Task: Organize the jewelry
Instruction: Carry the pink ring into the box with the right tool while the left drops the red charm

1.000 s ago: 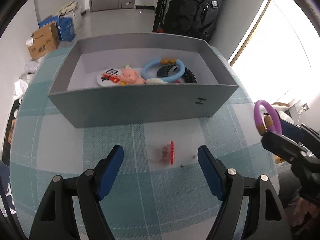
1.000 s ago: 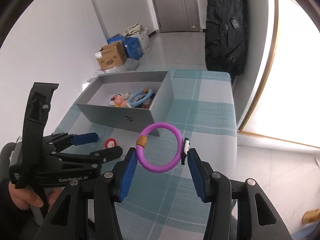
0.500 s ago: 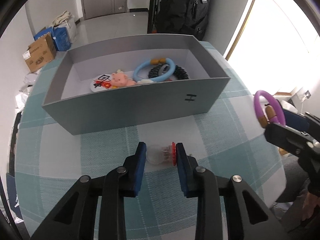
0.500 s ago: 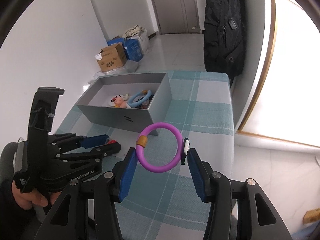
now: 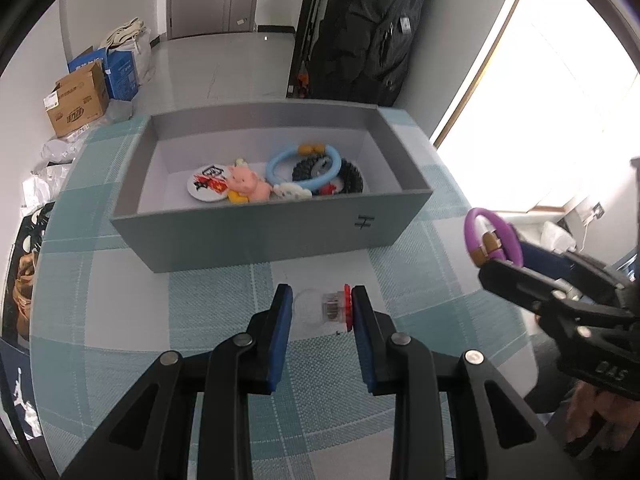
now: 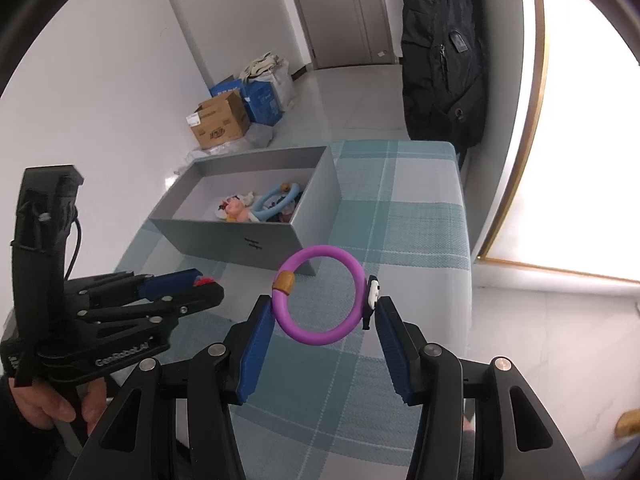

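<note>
The grey box [image 5: 256, 236] sits in the centre of the left wrist view on the checked desk [image 5: 120, 312]. It serves as the collection point: a blue ring [image 5: 304, 164], a pink figure [image 5: 248, 184], a round badge [image 5: 206, 184] and a dark beaded bracelet [image 5: 352, 178] lie together on its floor, toward the right half.

Left claw [image 5: 322, 310]: narrowed to a small gap at lower centre of the left wrist view. A small clear piece with a red end [image 5: 334, 306] sits between the blue pads. The red end touches the right pad; contact at the left pad cannot be confirmed, because the clear material is hard to read. The piece appears pinched, just in front of the near wall of the box. Whether it is off the desk cannot be told.

Right claw [image 6: 324, 310]: roughly half open at lower centre of the right wrist view. It holds a purple ring [image 6: 320, 300] across its width, upright and facing the camera. An orange bead and a small white charm on the ring sit at the two pad tips. This cross-diameter hold probably keeps the ring from rotating. The ring is clear of the desk, to the right of the box.

Judgement: both pieces remain outside the box, so the deposit step is not yet done.
</note>
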A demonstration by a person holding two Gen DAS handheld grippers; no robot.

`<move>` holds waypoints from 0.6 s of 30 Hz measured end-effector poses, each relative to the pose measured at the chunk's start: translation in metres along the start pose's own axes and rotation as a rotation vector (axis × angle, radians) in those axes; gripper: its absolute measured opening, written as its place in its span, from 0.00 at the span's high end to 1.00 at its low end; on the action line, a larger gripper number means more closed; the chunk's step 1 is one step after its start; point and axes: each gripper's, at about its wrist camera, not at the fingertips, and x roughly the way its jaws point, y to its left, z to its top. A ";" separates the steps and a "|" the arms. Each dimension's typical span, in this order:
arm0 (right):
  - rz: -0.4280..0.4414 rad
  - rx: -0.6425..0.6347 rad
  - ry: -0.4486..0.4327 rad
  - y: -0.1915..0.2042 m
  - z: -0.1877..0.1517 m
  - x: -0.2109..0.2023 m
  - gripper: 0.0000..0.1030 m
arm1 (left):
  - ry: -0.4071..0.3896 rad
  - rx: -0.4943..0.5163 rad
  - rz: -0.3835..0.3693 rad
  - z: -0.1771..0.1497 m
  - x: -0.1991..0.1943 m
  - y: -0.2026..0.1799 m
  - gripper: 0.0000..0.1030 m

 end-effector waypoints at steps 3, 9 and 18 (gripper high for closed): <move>0.009 0.006 -0.010 0.003 0.004 0.001 0.51 | -0.026 -0.029 -0.025 0.005 -0.006 0.003 0.76; 0.042 0.009 -0.023 0.012 0.013 0.004 0.51 | -0.065 -0.086 -0.058 0.016 -0.015 0.013 0.76; 0.101 0.032 -0.052 0.027 0.036 0.013 0.51 | -0.075 -0.148 -0.101 0.031 -0.016 0.028 0.76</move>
